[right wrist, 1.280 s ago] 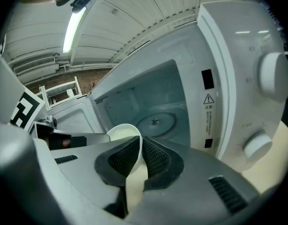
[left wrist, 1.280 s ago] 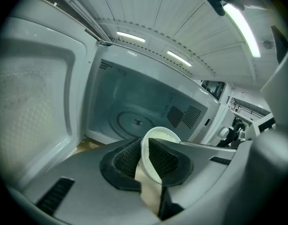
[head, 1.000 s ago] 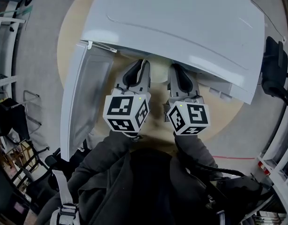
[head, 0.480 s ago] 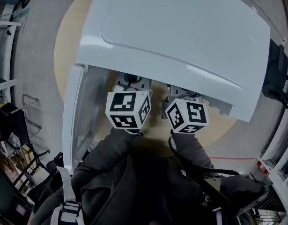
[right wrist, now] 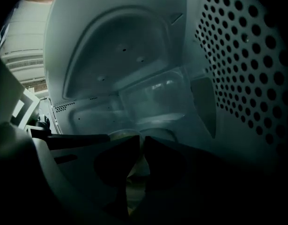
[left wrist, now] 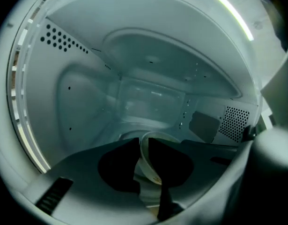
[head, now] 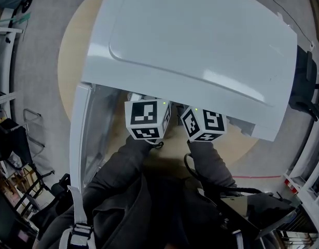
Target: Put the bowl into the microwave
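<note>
Left gripper [left wrist: 143,146] is clamping its two dark jaws on the rim of the bowl [left wrist: 146,165]. In the left gripper view the thin pale wall is standing in the narrow slot between them, at the lower middle of the frame. From here the bowl is showing as a cream-white, smooth-sided vessel with a fine rounded lip curving away behind the jaws, and a small darker mark low on its outer wall is too small to read. It is hanging between the two grippers inside the microwave [head: 200,40], in front of the back wall of the pale cavity. Whether its base is touching the cavity floor cannot be told. In the head view the open door [head: 79,134] is standing along the left of the frame. The left marker cube [head: 147,119] and the right marker cube [head: 205,123] are sitting side by side just under the front edge of the white housing, which is hiding both sets of jaws and the bowl from above. The round wooden table [head: 71,51] is showing as a tan arc around the appliance. Right gripper [right wrist: 140,146] is likewise pinching the bowl's far rim. In the right gripper view its jaws are nearly meeting, with the pale wall caught between them, the lip curving to their left, and a perforated side wall [right wrist: 247,55] filling the right of the frame.
</note>
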